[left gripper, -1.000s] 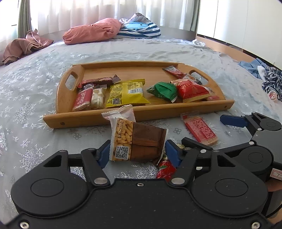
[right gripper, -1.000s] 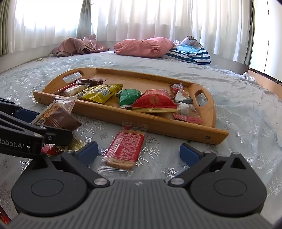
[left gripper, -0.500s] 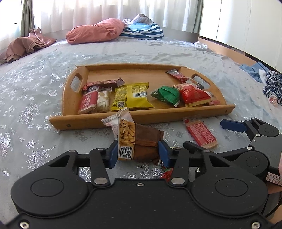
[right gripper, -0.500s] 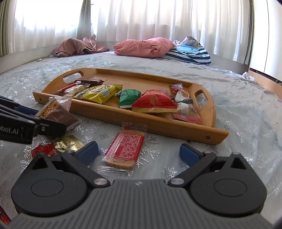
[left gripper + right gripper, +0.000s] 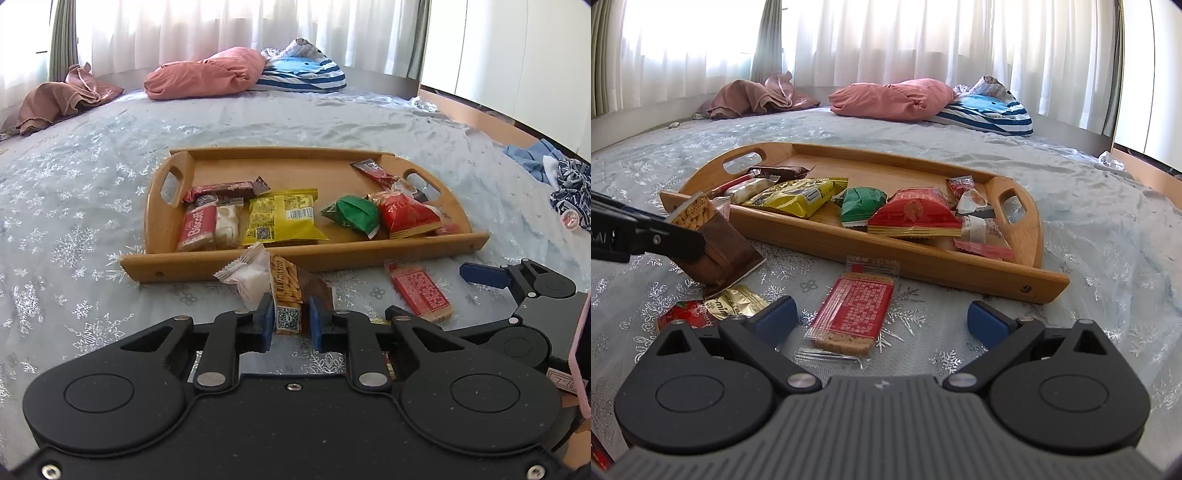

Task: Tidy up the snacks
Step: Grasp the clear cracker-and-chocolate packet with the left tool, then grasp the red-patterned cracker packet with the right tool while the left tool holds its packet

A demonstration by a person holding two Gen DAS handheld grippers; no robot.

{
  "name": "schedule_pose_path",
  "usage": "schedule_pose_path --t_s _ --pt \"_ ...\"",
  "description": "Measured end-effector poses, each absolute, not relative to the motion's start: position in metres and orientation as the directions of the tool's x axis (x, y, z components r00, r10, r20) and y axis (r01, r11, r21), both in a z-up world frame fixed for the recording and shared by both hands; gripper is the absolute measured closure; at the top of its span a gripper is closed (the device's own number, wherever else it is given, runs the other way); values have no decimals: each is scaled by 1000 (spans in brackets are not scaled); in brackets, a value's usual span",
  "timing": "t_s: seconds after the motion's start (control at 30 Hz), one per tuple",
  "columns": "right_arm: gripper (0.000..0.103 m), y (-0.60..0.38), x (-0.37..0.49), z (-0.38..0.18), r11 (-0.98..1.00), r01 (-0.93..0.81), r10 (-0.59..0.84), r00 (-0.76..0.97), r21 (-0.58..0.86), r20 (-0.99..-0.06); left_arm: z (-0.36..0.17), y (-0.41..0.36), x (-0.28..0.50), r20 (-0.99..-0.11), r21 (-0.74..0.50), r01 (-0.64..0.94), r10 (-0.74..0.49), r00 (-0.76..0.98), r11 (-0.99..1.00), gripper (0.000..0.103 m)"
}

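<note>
Both tools near tray (image 5: 317, 258) edge: left tool (image 5: 290, 321) just clamped cracker packet (image 5: 291, 291); right tool (image 5: 882, 321) apart.

A: Left gripper (image 5: 291, 320), looks?
B: Matte black plastic body across bottom of frame, two round raised discs, silver pivot pins, small screws at centre and bottom corners. Blue rectangular pads (image 5: 264, 325) on black linkage arms.
A: Right gripper (image 5: 882, 321)?
B: Same build, but ribbed grey plastic centre section at bottom; black disc housings, silver pins, rounded blue pads (image 5: 777, 319). In left wrist view, lower right, a white label w/ handwriting, illegible.
</note>
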State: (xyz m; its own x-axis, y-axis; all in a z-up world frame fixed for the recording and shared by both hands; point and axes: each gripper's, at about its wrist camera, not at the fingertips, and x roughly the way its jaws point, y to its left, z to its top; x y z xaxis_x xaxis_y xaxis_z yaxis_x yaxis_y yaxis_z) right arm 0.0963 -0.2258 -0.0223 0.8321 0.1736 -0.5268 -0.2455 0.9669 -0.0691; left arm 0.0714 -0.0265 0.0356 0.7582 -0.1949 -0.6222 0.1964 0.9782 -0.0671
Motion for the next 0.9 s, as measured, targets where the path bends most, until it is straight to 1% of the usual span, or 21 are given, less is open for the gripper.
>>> schedule_pose_path --t_s 0.27,0.33,0.43,0.47,0.5,0.57,0.73,0.8,0.87,0.9 --pt "0 -224 96 -21 967 -242 168 837 -79 -520 32 -23 65 -627 -71 190 -192 755 979 84" --pt "0 -222 94 -22 966 -241 162 844 -91 -512 31 -23 65 -626 -68 185 -187 757 980 82" --pt "0 -220 92 -22 966 -235 151 853 -111 -499 29 -21 64 -626 -59 162 -163 763 985 71" --pt "0 -220 91 -22 965 -235 149 855 -115 -496 28 -20 64 -627 -60 158 -161 762 986 63" --pt "0 -219 91 -22 965 -234 147 856 -119 -495 28 -20 65 -627 -65 157 -163 762 985 61" --pt "1 -219 90 -22 965 -233 146 858 -120 -493 27 -20 66 -632 -79 154 -168 757 985 60" --pt "5 -221 88 -22 966 -229 146 866 -120 -478 22 -33 70 -636 -76 170 -179 750 983 49" --pt "5 -220 87 -22 965 -231 147 867 -123 -475 21 -38 71 -632 -70 181 -184 752 981 37" --pt "7 -220 86 -22 964 -234 150 868 -123 -474 18 -43 74 -634 -62 201 -194 749 978 29" --pt "7 -221 86 -23 964 -236 153 867 -121 -474 17 -45 75 -637 -58 204 -193 746 977 29"
